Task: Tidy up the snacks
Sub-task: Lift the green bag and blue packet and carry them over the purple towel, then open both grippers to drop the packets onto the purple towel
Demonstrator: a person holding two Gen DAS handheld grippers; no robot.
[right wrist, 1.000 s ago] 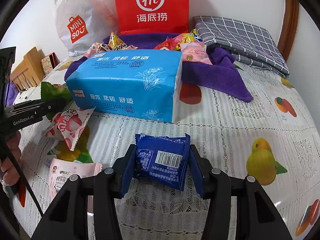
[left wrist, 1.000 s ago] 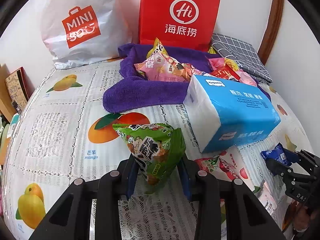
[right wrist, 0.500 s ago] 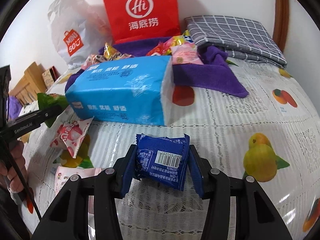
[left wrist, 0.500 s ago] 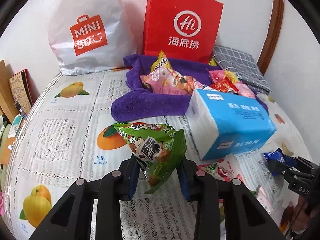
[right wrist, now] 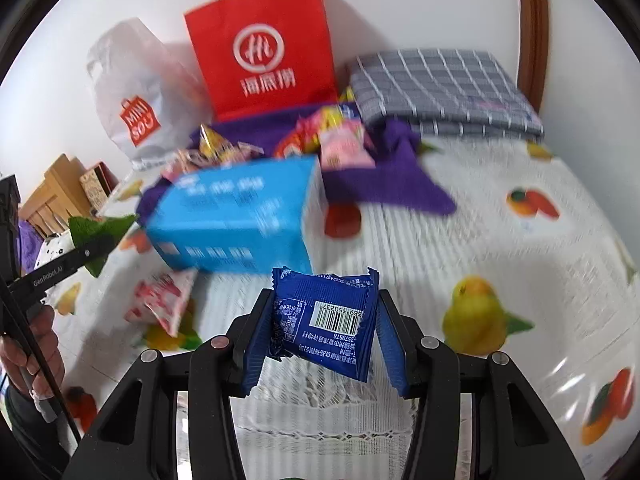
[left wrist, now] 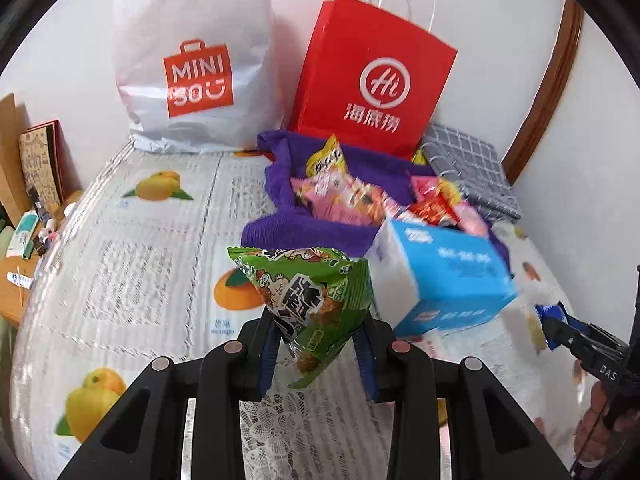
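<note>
My left gripper [left wrist: 316, 344] is shut on a green snack bag [left wrist: 308, 300] and holds it above the table; the bag also shows in the right wrist view [right wrist: 100, 232]. My right gripper [right wrist: 324, 328] is shut on a blue snack packet [right wrist: 326, 320], held above the tablecloth; it shows at the right edge of the left wrist view [left wrist: 554, 320]. A purple towel [left wrist: 304, 228] at the back holds a pile of several snack packets [left wrist: 344, 196]. A pink-and-white packet [right wrist: 164, 296] lies on the cloth left of my right gripper.
A blue tissue pack [left wrist: 444, 276] lies in front of the towel. A red paper bag [left wrist: 372, 76] and a white MINISO bag [left wrist: 196, 64] stand against the wall. A folded grey checked cloth [right wrist: 440, 92] lies at the back right. The fruit-print tablecloth [left wrist: 132, 264] covers the table.
Both grippers have risen and drawn back from the table with their packets still held. The towel, tissue pack and bags look farther away.
</note>
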